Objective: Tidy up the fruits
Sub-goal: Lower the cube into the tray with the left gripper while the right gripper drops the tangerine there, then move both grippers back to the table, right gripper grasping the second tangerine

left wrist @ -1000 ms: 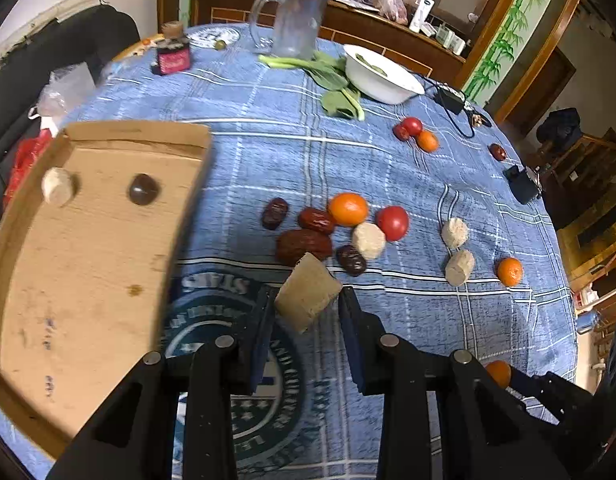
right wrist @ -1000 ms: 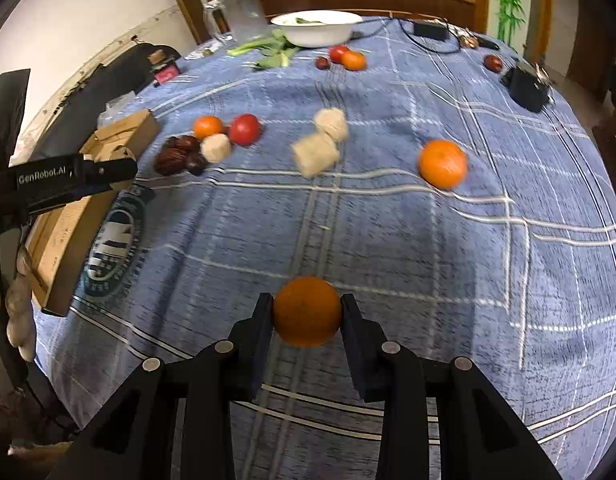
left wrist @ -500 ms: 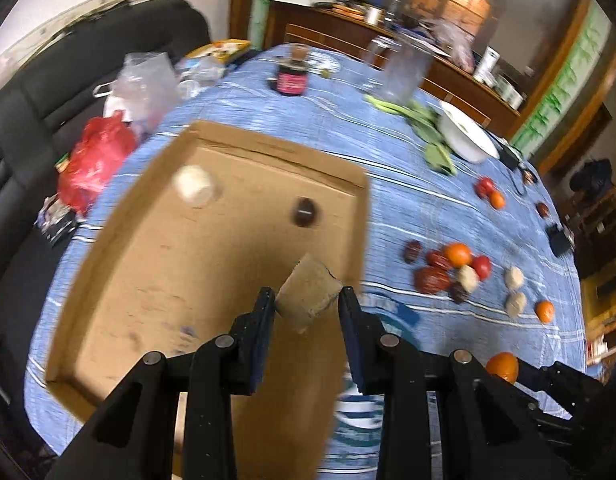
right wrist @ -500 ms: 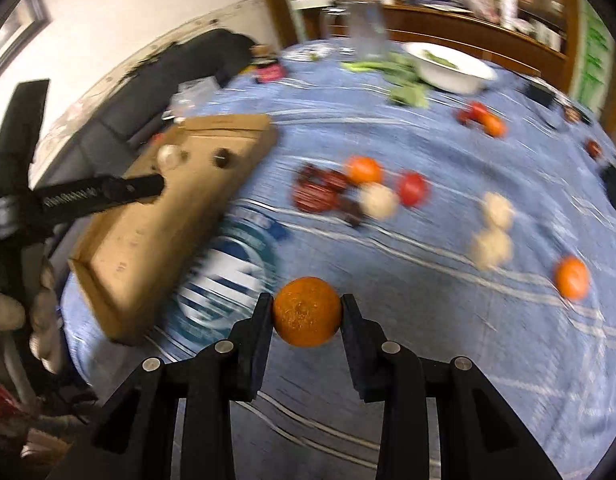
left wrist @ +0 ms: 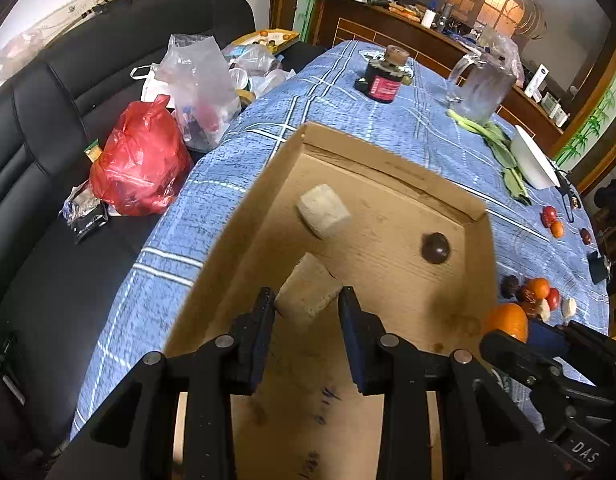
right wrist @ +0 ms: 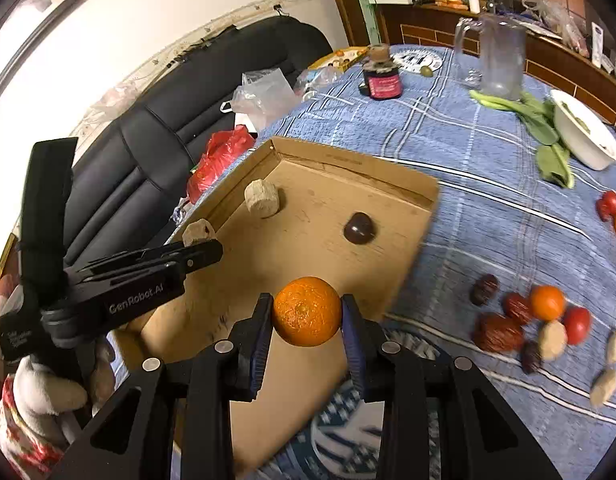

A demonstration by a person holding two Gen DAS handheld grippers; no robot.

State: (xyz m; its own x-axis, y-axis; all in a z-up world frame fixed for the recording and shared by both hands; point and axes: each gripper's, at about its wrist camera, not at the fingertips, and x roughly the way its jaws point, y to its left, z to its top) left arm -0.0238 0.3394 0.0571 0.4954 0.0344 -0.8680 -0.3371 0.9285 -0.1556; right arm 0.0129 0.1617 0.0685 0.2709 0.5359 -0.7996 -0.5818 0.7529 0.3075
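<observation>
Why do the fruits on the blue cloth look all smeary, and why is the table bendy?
Right wrist view: the loose fruit pile is smeared by motion blur, while the orange in the right hand-held gripper stays sharp. Both views: the fisheye lens bends the table edge and darkens the corners.

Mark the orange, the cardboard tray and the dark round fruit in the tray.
orange (right wrist: 306, 311), right wrist view, middle of its peel.
cardboard tray (right wrist: 348, 159), right wrist view, far wall.
dark round fruit (left wrist: 435, 248), left wrist view, its top.
</observation>
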